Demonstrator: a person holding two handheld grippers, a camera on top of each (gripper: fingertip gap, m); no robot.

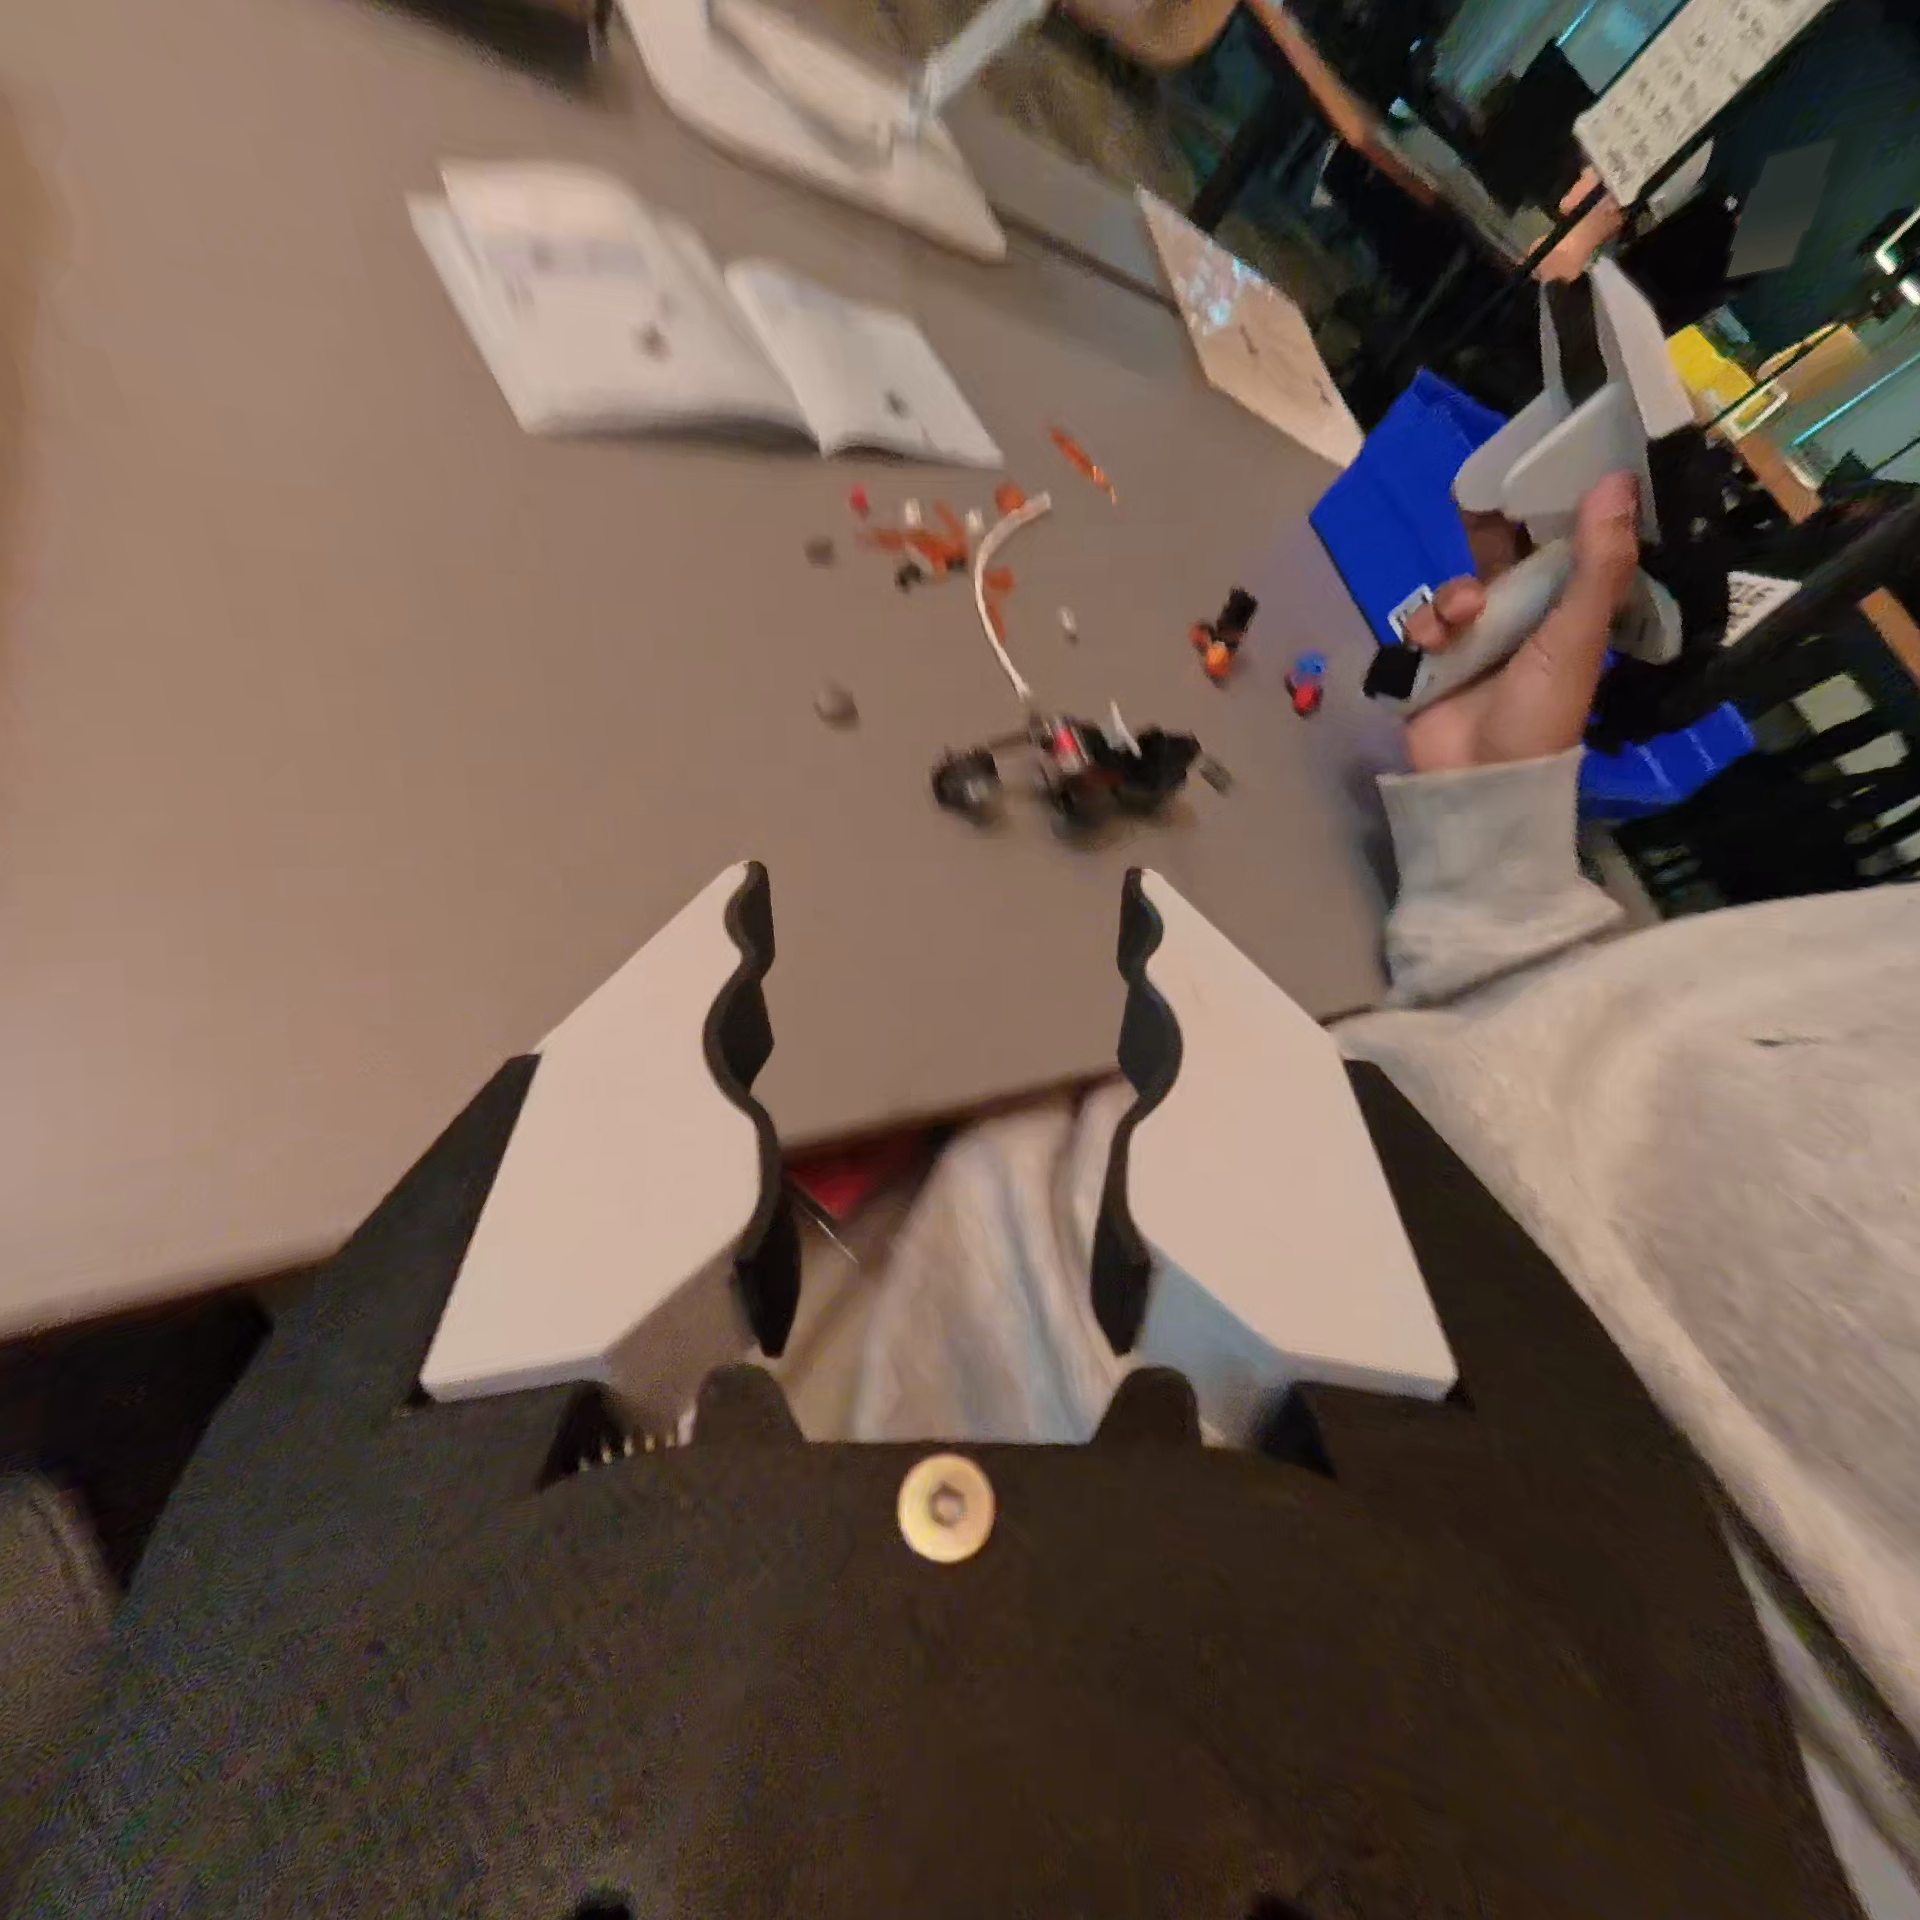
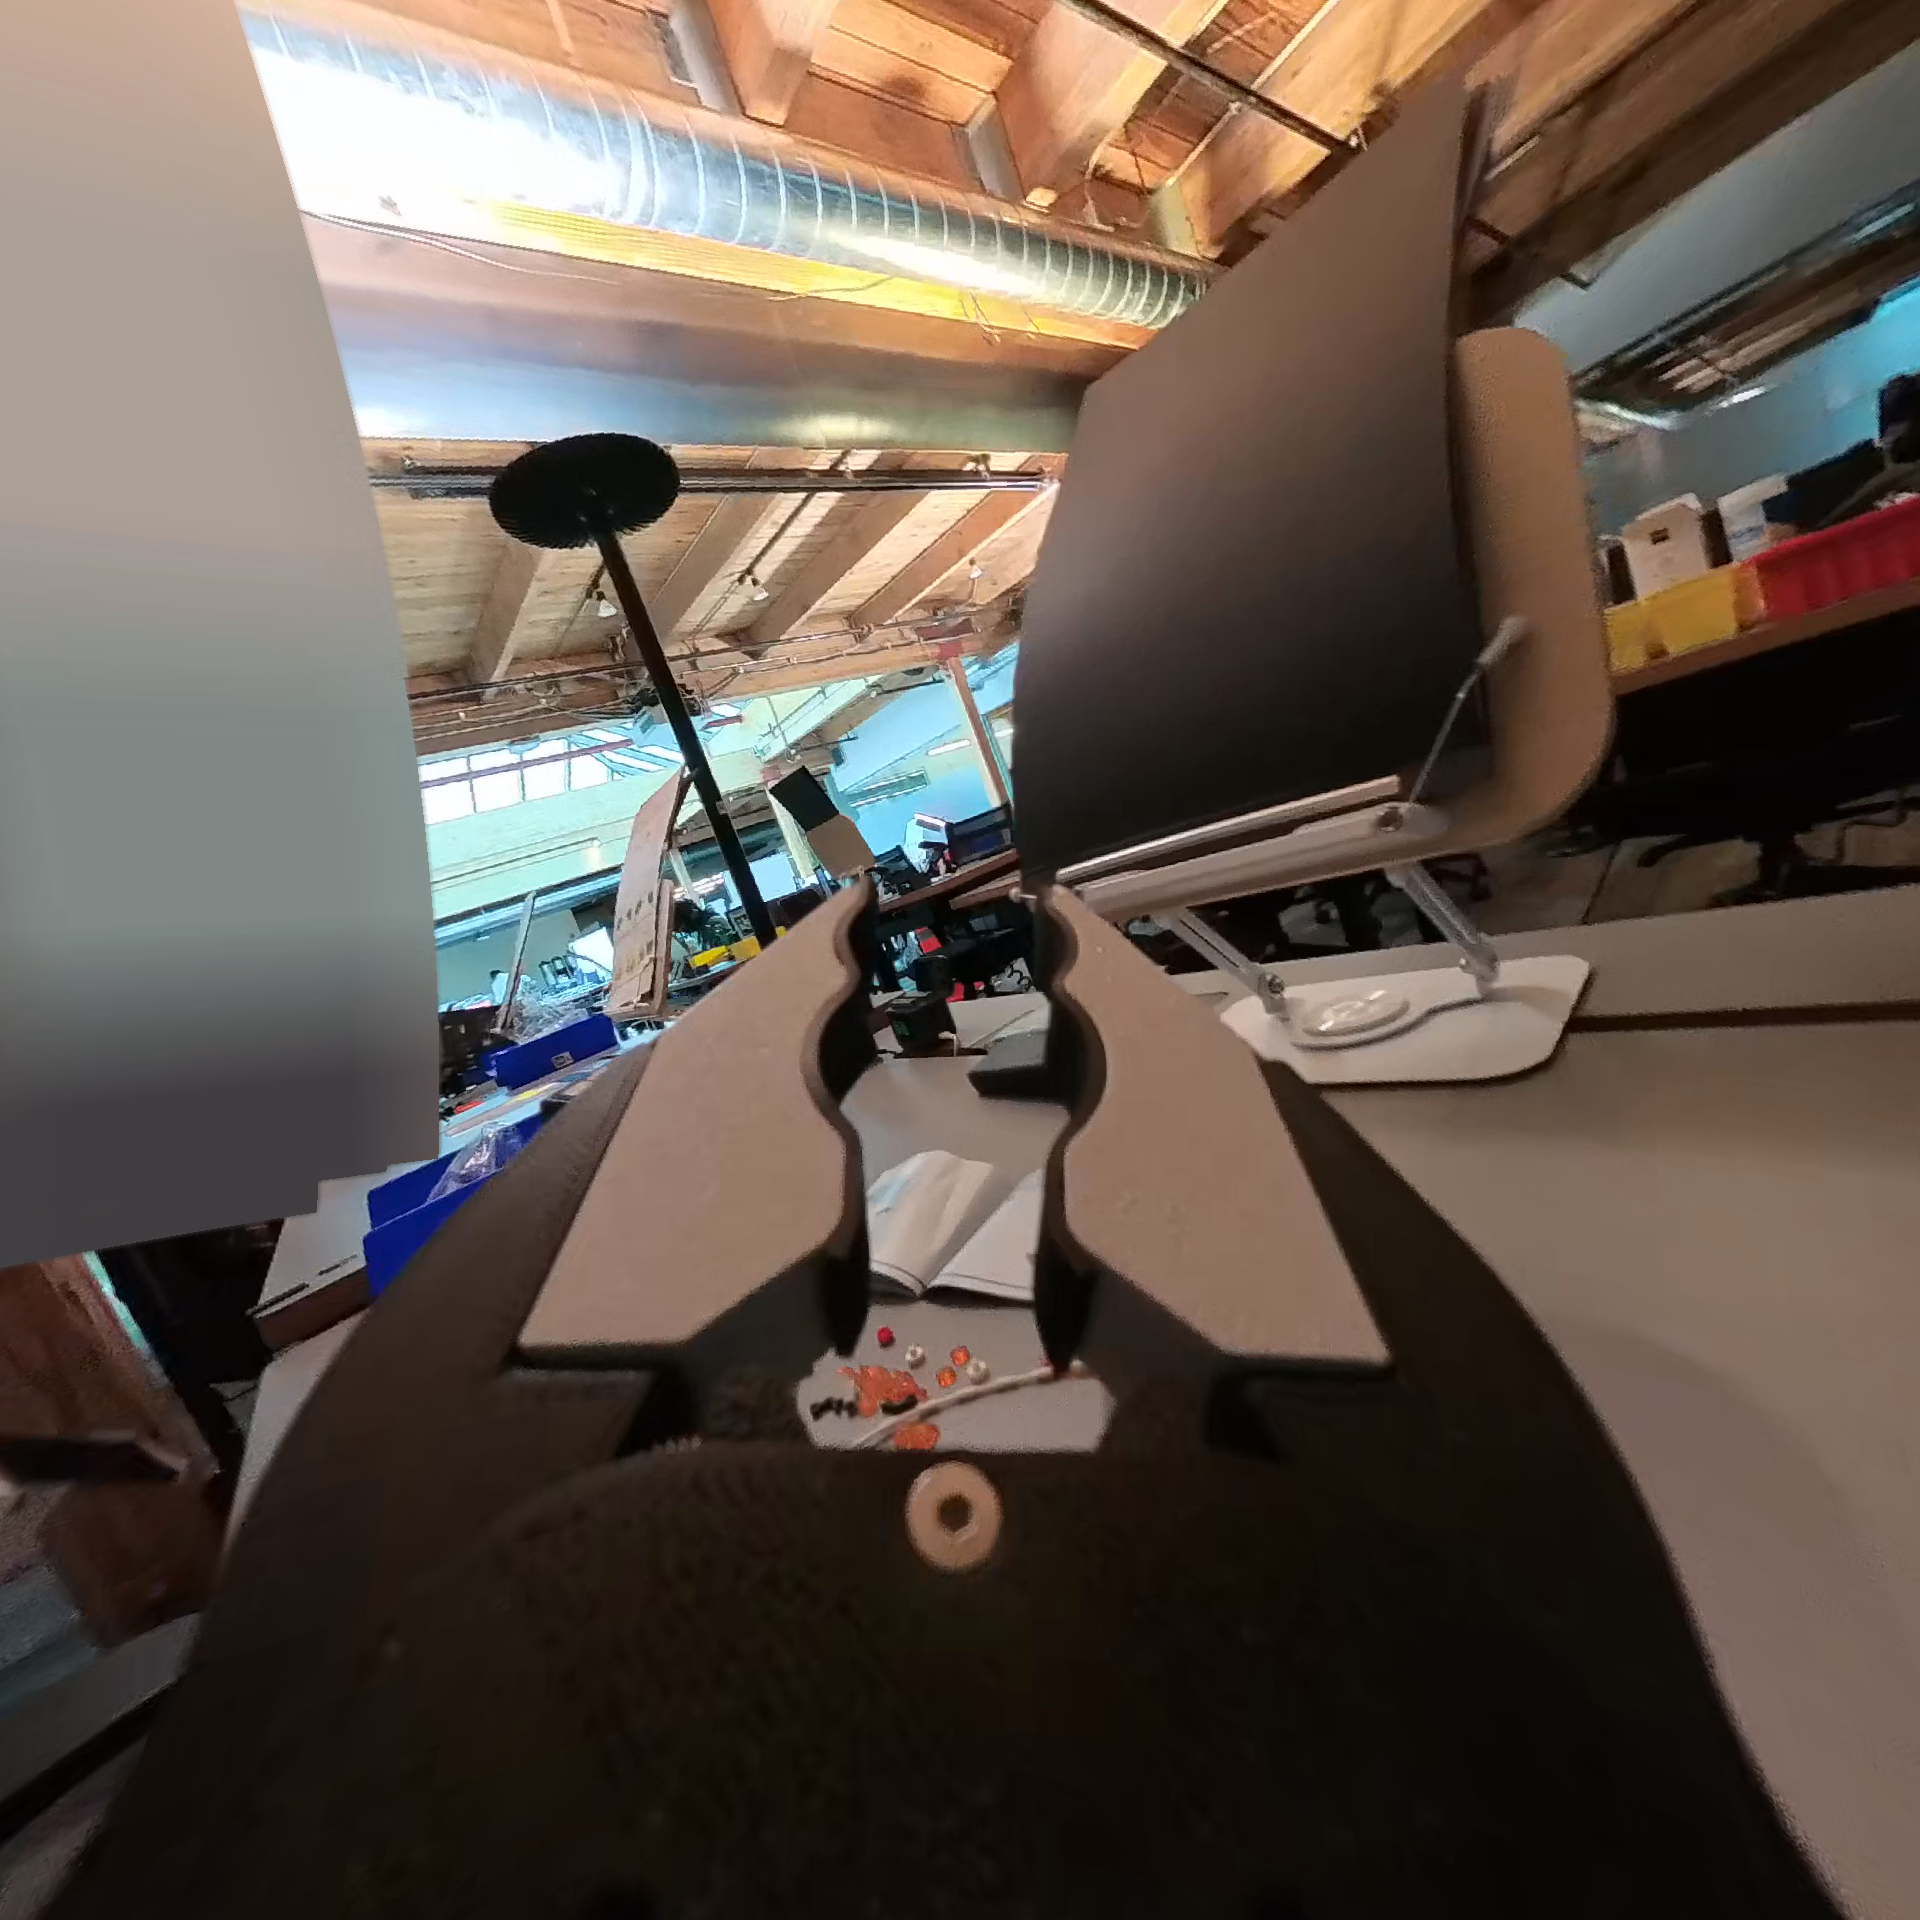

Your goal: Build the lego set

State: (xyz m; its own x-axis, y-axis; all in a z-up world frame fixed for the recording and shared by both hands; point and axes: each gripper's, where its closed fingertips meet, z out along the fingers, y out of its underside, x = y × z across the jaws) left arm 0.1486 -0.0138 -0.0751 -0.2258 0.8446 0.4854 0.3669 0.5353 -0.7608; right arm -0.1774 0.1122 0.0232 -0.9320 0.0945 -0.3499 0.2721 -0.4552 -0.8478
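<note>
A partly built black lego vehicle (image 1: 1070, 769) with wheels lies on the grey table (image 1: 312, 727), with a white curved hose piece (image 1: 992, 592) running from it. Loose orange, red and white pieces (image 1: 925, 530) lie beyond it, and small built bits (image 1: 1224, 629) lie to its right. My left gripper (image 1: 945, 883) is open and empty, held above the table's near edge. My right gripper (image 2: 951, 904) is open and empty, raised and tilted up. It also shows in the left wrist view (image 1: 1579, 416), held in a hand at the right. The loose pieces (image 2: 904, 1387) show low between its fingers.
An open instruction booklet (image 1: 707, 332) lies at the far side; it also shows in the right wrist view (image 2: 956, 1226). A laptop on a white stand (image 2: 1299, 623) stands behind. Blue bins (image 1: 1392, 499) sit at the table's right. A grey sleeve (image 1: 1486, 862) and clothing fill the lower right. One gripper's finger ends stand about 35 centimetres off the other's. The partly built black lego vehicle (image 1: 1070, 769) is about 15 centimetres from my left fingertips and 25 centimetres from my right.
</note>
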